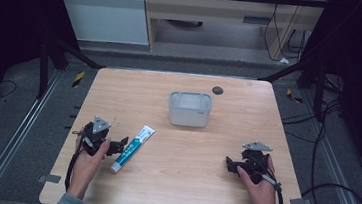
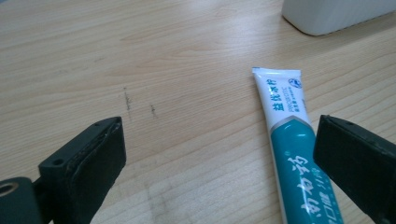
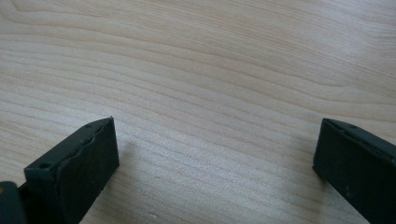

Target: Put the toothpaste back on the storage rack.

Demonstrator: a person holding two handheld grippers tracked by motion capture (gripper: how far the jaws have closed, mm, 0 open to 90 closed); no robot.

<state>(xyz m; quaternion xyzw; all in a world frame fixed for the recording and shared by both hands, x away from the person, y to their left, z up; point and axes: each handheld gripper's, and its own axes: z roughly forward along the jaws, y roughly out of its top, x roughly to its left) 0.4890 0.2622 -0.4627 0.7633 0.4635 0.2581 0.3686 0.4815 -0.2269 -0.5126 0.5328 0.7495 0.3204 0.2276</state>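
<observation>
Pale wood-grain bench (image 1: pixel 179 152), dim room beyond, nothing gripped yet. Left gripper (image 2: pixel 219 158) spread wide, fingers (image 2: pixel 88 158) empty, with the toothpaste tube (image 2: pixel 292 154) lying flat just inside the right-hand finger and running away from it, crimped end farthest off. Seen from above, same left gripper (image 1: pixel 114 146) right beside the tube (image 1: pixel 133 148), cap end nearest the person. Right gripper (image 3: pixel 219 158) likewise wide open over bare wood, holding nothing, well apart from the tube across the bench (image 1: pixel 243 164).

Probably light and soft in the body, glossy skin likely to slide (and to dent or ooze if squeezed hard). Best taken across the width, near the firmer cap shoulder rather than the flat crimp, with a gentle close. Needs a small sideways shift to centre the tube between the fingers first.

Farther out past the fingers, white tub (image 1: pixel 189 109) standing upright, open-topped.
</observation>
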